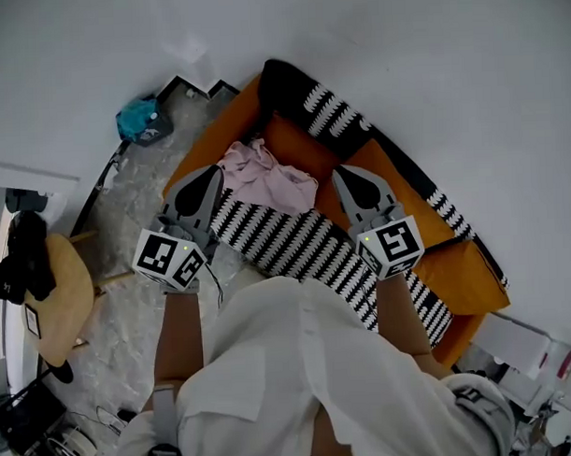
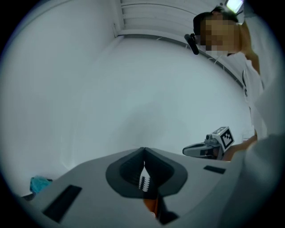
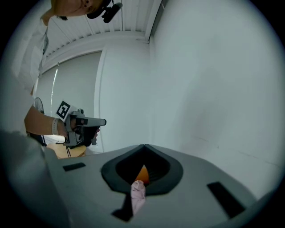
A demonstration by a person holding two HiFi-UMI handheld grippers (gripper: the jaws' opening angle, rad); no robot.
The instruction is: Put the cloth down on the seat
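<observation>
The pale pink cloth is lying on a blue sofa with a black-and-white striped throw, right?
No: the head view shows the pale pink cloth lying on an orange sofa, not a blue one, with a black-and-white striped throw.

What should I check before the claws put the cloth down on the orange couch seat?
1. Left claw shut on the striped cloth: ok.
2. Right claw shut on a bit of pink cloth: ok.
3. Striped cloth lying on the seat: not ok, it is held up, not laid flat.
4. Seat free for the cloth: not ok, the pink cloth lies crumpled there.
5. Striped and pink cloth one piece or two: cannot tell.
</observation>
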